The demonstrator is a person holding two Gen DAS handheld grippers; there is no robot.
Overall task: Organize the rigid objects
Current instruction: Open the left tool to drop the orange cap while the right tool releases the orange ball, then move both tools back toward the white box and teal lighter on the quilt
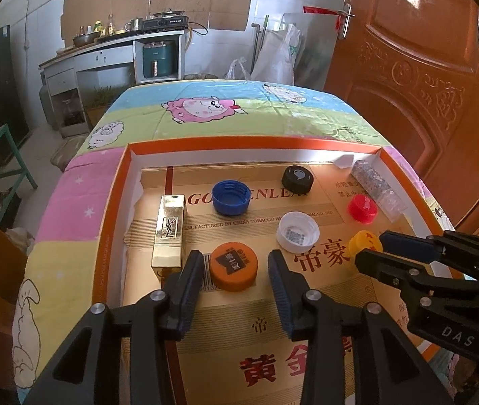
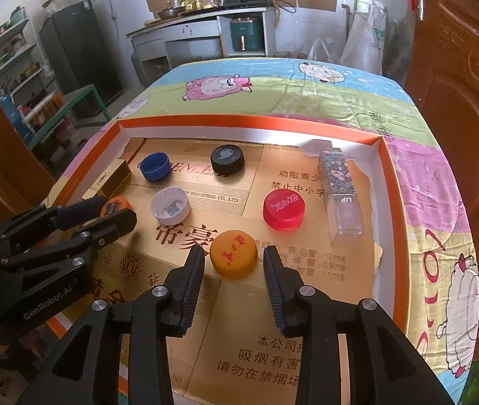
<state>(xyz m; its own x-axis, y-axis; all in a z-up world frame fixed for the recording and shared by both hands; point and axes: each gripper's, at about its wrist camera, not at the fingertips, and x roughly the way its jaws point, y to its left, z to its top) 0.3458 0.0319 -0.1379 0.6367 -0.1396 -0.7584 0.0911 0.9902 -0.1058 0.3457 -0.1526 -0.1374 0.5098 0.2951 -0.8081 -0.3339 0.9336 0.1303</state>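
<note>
Both claws hang over the near end of the tray (image 1: 111, 236). The left gripper (image 1: 236, 270) stands apart around the orange cap (image 1: 233, 266), pads not touching. The right gripper (image 2: 234, 263) is likewise apart, straddling the yellow cap (image 2: 233, 258), which sits free on the tray floor.

Gold box (image 2: 111, 179) half hidden behind left gripper (image 2: 117, 210); orange cap (image 2: 115, 206) mostly covered too.
</note>
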